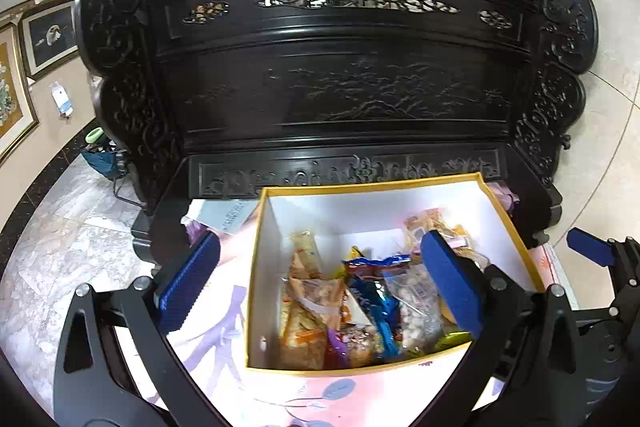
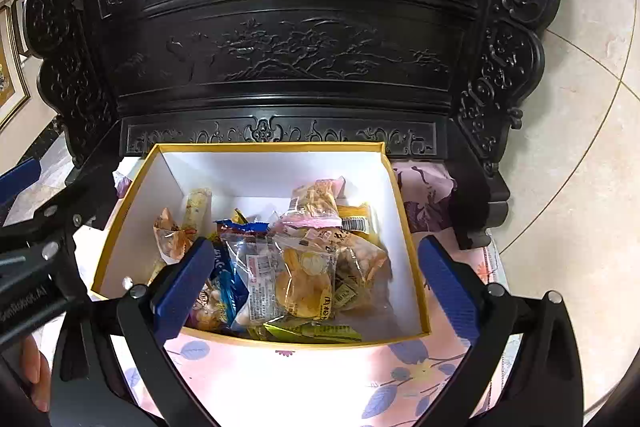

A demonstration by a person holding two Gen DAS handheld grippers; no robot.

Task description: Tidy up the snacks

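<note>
Both my grippers hang wide open and empty — left gripper (image 1: 320,291), right gripper (image 2: 316,287) — above the box (image 2: 404,195), where the snacks (image 2: 288,259) lie heaped together, contained.

Bright indoor light, slight blur, fisheye edges

A pink floral cloth (image 2: 304,379) covers the surface, with the yellow-rimmed snack box (image 2: 408,227) sitting on it.

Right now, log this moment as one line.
task: organize snacks | left claw: open, empty | right claw: open, empty | snack packets: in gold-rimmed box | box on floral cloth
</note>
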